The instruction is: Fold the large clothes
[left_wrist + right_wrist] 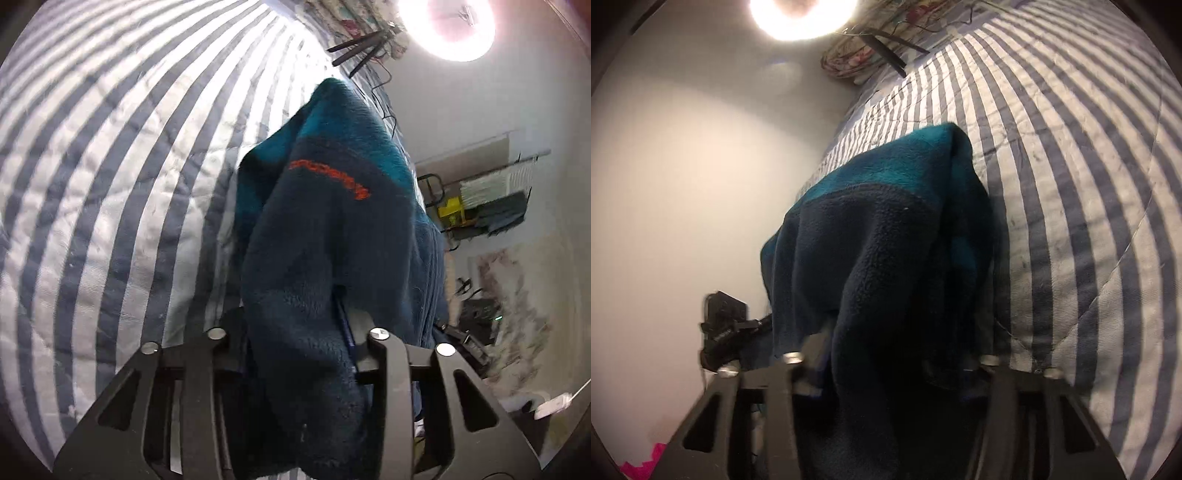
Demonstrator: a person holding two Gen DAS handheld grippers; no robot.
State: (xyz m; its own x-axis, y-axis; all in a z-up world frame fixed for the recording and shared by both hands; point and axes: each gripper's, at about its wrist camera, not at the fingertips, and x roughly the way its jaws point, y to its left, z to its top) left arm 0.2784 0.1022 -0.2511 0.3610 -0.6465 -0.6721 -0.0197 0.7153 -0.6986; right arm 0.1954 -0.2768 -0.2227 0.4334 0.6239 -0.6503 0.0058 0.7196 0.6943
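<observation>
The left gripper is clenched on a thick fold of a dark navy and teal fleece garment; the fabric fills the gap between its black fingers and bulges over them toward the camera. An orange embroidered line runs across the navy panel, just below the teal band.

The right gripper is likewise clenched on the same fleece garment, with cloth packed between its fingers and draped down over the near side.

The garment is bunched between the two tools. Its far edge reaches over the blue-and-white striped quilt, which covers the bed to the left in the left wrist view and to the right in the right wrist view; whether that edge rests on the quilt cannot be told.

In the right wrist view the other tool's black body shows at the left, beside the cloth.

A bright round lamp glares at the far end in both views. Floral bedding lies at the far end of the bed. A rack with yellow items stands against the right wall in the left wrist view. A plain white wall fills the left of the right wrist view.
</observation>
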